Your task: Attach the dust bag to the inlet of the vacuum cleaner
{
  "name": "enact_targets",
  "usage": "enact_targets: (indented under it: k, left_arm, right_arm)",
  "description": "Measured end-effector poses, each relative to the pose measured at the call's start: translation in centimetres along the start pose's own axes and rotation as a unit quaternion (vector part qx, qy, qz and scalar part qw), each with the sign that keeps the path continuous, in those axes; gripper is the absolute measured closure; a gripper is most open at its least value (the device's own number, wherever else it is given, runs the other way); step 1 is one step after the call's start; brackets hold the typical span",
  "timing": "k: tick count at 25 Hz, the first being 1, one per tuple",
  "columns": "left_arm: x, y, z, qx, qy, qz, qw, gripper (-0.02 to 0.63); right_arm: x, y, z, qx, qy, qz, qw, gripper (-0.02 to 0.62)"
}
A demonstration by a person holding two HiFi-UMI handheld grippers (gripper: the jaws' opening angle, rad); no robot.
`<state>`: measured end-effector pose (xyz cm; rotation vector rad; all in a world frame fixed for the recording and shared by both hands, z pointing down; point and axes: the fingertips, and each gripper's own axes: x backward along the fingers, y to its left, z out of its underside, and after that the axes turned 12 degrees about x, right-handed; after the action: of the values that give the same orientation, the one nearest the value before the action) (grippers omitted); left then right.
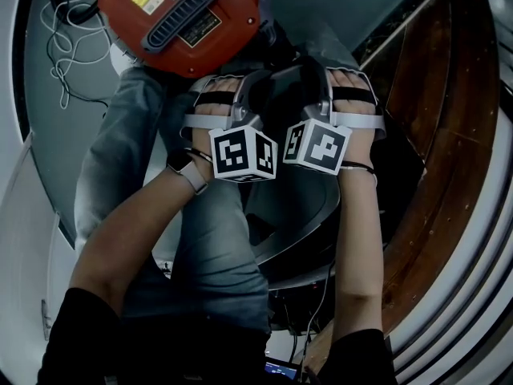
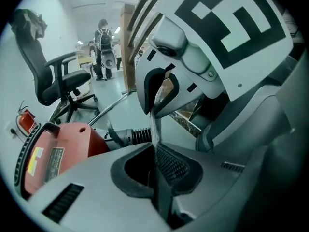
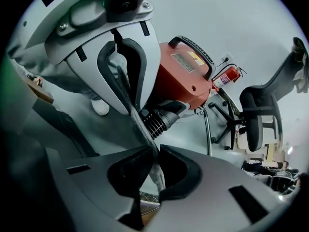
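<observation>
The dust bag shows only as a thin pale edge (image 2: 155, 124), stretched taut between my two grippers; in the right gripper view the same edge (image 3: 137, 122) slants up to the other gripper's jaws. My left gripper (image 2: 155, 163) is shut on its lower end, and my right gripper (image 3: 155, 166) pinches the other end. In the head view both grippers, left (image 1: 248, 95) and right (image 1: 321, 87), point down side by side over the dark steel vacuum drum (image 1: 309, 215). The red vacuum motor head (image 1: 180, 14) lies on the floor beyond, with its ribbed black hose (image 3: 161, 117). The inlet is hidden.
A black office chair (image 2: 58, 81) stands on the floor behind the red head, and a fire extinguisher (image 3: 227, 76) is near it. White cable (image 1: 64, 46) lies at the upper left. Brown wooden steps (image 1: 433, 135) run along the right. A person (image 2: 103, 47) stands far off.
</observation>
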<state>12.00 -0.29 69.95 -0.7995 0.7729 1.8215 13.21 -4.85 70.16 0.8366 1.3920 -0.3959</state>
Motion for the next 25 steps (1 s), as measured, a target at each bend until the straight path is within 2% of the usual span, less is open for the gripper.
enact_targets:
  k: [9, 13, 18, 21, 25]
  left_arm:
    - [-0.2, 1.7, -0.1, 0.004, -0.014, -0.028, 0.9995, 0.571]
    - [-0.6, 1.7, 0.2, -0.007, -0.016, -0.031, 0.9994, 0.571]
    - [-1.0, 1.4, 0.6, -0.017, -0.008, -0.029, 0.9994, 0.571]
    - [-1.0, 1.2, 0.7, -0.030, -0.002, -0.022, 0.9993, 0.569]
    - [-0.8, 1.0, 0.7, -0.035, 0.003, -0.017, 0.9992, 0.569]
  right_arm:
    - [-1.2, -1.3, -0.6, 0.010, -0.010, -0.002, 1.000, 0.548]
    - [-1.4, -1.0, -0.5, 0.020, -0.008, -0.007, 1.000, 0.548]
    - [-1.6, -0.5, -0.5, 0.038, 0.000, -0.052, 0.998, 0.548]
    - [-1.9, -0.5, -0.1, 0.055, 0.014, -0.086, 0.995, 0.525]
    - [-0.8, -0.9, 0.1, 0.042, 0.000, -0.112, 0.993, 0.503]
